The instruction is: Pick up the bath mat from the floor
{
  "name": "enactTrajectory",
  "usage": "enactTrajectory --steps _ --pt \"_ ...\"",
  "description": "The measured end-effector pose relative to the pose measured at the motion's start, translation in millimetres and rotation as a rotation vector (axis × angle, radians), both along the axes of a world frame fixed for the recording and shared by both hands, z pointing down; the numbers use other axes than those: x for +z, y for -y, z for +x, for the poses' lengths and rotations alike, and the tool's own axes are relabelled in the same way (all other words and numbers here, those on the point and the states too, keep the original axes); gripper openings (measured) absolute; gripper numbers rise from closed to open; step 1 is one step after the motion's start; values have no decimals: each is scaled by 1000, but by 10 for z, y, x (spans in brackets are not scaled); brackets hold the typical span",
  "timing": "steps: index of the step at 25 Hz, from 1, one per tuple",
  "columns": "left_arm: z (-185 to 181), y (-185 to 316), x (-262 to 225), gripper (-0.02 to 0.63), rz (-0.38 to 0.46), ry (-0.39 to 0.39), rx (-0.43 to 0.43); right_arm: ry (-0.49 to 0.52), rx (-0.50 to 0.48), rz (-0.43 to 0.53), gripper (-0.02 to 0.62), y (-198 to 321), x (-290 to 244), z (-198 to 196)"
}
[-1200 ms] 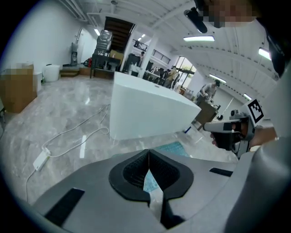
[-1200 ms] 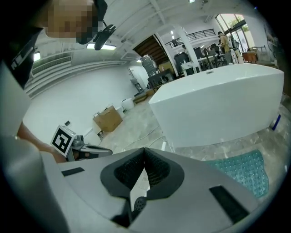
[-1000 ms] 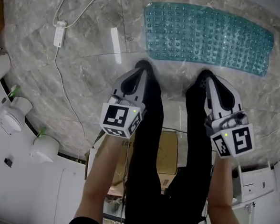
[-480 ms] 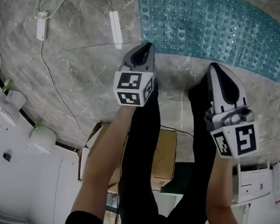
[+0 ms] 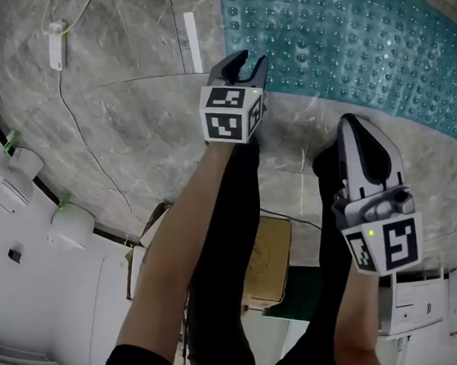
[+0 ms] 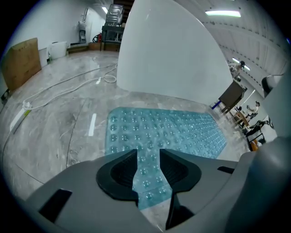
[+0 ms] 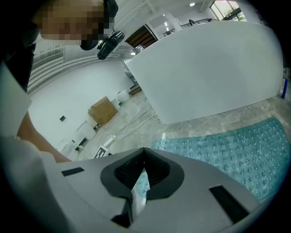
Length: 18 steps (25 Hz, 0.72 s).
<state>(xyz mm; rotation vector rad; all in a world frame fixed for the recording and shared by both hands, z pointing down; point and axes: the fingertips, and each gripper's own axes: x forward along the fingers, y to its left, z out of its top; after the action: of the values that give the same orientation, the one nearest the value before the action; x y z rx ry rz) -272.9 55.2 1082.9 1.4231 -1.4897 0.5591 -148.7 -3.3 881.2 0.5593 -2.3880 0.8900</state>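
The left tool (image 5: pixel 248 62), jaws just parting, empty, hovers over the bumpy teal bath mat (image 5: pixel 363 47); right tool (image 5: pixel 348 125) pressed together.

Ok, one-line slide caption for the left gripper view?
Left gripper, jaws just opening, hangs over the near edge of the teal mat on the marble floor; nothing gripped.

Looks like a big open lab or test hall, not a real bathroom. Glossy grey marble floor (image 6: pixel 59 123) with a power strip (image 5: pixel 57 45) and loose cable (image 6: pixel 109 78) lying on it, a cardboard box (image 6: pixel 20 61) against the white wall, strip lights (image 6: pixel 223 13) overhead, and an equipment rack (image 6: pixel 114 22) at the back.
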Motion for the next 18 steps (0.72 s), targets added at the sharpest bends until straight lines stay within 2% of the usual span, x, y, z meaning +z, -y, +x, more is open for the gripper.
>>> enactTrajectory --steps 6,18 --pt "-207 101 486 264 -32 44 -37 -10 -15 -23 12 -107 244 -14" --pt "-495 189 1061 389 -99 112 -111 9 18 -60 12 -63 388 -146"
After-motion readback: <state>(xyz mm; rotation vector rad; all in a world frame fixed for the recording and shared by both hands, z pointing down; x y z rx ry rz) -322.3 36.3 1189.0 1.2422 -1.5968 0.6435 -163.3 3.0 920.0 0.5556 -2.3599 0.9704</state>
